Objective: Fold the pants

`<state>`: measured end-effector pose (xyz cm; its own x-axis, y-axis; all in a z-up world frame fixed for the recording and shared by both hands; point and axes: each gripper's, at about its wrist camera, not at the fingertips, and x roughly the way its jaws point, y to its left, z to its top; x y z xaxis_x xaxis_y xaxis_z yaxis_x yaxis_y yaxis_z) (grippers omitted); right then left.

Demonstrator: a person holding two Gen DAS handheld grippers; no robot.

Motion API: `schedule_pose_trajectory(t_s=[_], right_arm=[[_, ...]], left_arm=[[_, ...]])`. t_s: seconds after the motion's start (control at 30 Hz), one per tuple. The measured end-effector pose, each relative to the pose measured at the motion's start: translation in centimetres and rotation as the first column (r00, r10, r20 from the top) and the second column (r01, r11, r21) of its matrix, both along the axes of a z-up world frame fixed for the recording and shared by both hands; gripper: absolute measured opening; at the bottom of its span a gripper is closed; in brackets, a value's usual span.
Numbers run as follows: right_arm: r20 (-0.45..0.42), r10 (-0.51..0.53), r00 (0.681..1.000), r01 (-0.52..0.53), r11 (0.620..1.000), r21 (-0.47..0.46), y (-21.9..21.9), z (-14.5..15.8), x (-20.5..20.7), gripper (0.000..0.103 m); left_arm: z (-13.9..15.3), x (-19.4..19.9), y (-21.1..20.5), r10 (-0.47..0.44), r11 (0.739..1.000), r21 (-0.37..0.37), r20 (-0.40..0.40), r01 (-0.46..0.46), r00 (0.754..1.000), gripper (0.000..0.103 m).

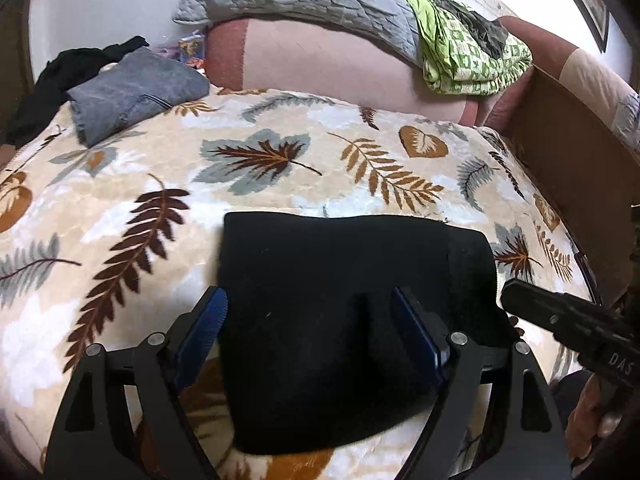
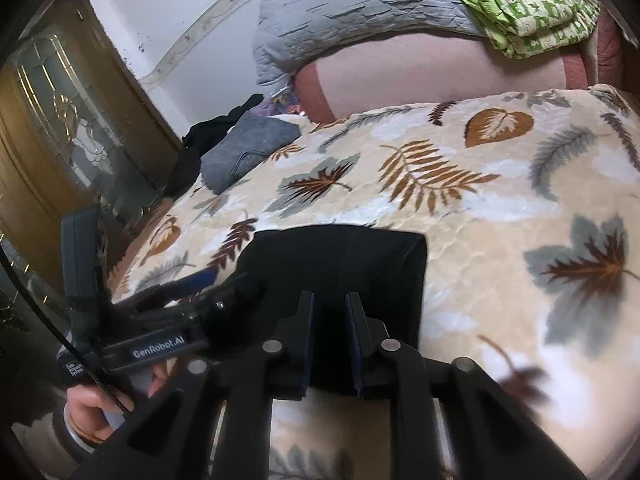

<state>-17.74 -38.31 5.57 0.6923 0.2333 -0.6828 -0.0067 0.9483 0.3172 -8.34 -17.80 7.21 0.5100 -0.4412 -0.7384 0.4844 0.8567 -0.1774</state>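
The black pants [image 1: 336, 320] lie folded into a compact rectangle on the leaf-patterned blanket [image 1: 280, 160]. My left gripper [image 1: 310, 300] is open, its blue-padded fingers wide apart over the near part of the fold. The right gripper shows in this view as a black finger [image 1: 560, 320] at the pants' right edge. In the right wrist view the folded pants [image 2: 340, 264] lie just ahead. My right gripper [image 2: 330, 300] has its fingers close together with a narrow strip of black cloth between them. The left gripper [image 2: 192, 320] reaches in from the left.
A folded grey garment [image 1: 136, 92] and a black one [image 1: 48, 80] lie at the blanket's far left. A grey pillow [image 1: 300, 0] and green patterned cloth [image 1: 472, 56] rest on the pink bolster [image 1: 328, 68]. A cardboard box [image 1: 572, 168] stands at right. A wooden door [image 2: 60, 120] is left.
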Motion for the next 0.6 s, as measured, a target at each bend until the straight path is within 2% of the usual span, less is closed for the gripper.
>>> schedule_pose_trajectory(t_s=[0.17, 0.6], right_arm=[[0.0, 0.02, 1.0, -0.02, 1.0, -0.015, 1.1, -0.3, -0.2, 0.024], [-0.039, 0.008, 0.999, -0.012, 0.994, -0.105, 1.8, -2.3, 0.4, 0.023]], left_arm=[[0.2, -0.9, 1.0, 0.018, 1.0, 0.005, 0.015, -0.018, 1.0, 0.084], [-1.5, -1.6, 1.3, 0.048, 0.999, 0.026, -0.021, -0.047, 0.999, 0.084]])
